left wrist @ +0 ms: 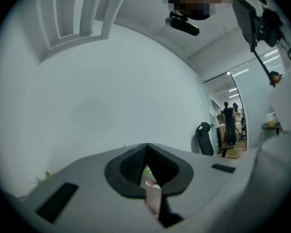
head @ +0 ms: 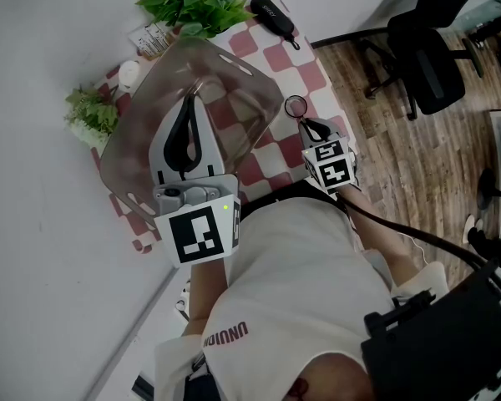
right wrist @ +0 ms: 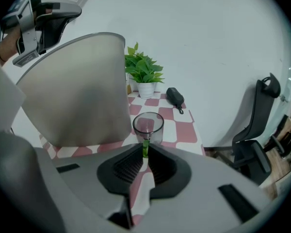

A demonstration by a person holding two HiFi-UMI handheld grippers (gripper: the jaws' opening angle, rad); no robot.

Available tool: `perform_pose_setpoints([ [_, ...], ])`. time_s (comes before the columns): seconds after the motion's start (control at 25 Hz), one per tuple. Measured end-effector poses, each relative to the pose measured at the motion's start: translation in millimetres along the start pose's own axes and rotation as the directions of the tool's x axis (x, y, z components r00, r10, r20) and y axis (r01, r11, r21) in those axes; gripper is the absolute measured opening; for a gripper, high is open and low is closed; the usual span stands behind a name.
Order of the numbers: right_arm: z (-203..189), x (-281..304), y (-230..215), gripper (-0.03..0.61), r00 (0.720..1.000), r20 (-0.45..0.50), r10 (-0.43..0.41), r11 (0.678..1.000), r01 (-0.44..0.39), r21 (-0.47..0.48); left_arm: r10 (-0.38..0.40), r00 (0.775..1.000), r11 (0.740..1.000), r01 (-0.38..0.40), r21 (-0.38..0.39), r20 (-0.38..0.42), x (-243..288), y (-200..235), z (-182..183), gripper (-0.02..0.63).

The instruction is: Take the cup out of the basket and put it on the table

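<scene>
Right claw (right wrist: pixel 145 148) is clamped on a green piece at the near side of the clear glass cup (right wrist: pixel 148 125). The cup is out of the grey basket (right wrist: pixel 77 91), just beside it and low over the checked worktop (right wrist: pixel 186 130). Left claw (left wrist: pixel 146 147), jaws together, seems to pinch the basket's rim, which its own view hides. Setting down looks the step in hand: lower the cup upright, then let go. Whether its base already touches, I cannot tell.
</scene>
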State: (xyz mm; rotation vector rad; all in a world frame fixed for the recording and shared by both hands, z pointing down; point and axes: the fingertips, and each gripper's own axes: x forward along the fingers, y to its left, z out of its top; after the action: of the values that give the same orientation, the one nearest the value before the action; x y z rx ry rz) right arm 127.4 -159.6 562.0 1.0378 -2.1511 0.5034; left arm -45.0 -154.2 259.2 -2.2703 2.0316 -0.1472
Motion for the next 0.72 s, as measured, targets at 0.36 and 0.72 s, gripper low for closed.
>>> perform_pose_setpoints([
  [0.36,-6.7,6.3,6.1,0.046,0.999,-0.023,0.026,1.0,-0.026,-0.01,0.003,1.0,1.0,-0.003,0.001,-0.002,-0.1,0.4,-0.1,0.012],
  [0.72,-16.1,18.6,7.9,0.046,0.998,-0.038,0.044,0.998,-0.046,-0.035,0.007,1.0,1.0,-0.007,0.002,-0.006,-0.9,1.5,-0.8,0.012],
])
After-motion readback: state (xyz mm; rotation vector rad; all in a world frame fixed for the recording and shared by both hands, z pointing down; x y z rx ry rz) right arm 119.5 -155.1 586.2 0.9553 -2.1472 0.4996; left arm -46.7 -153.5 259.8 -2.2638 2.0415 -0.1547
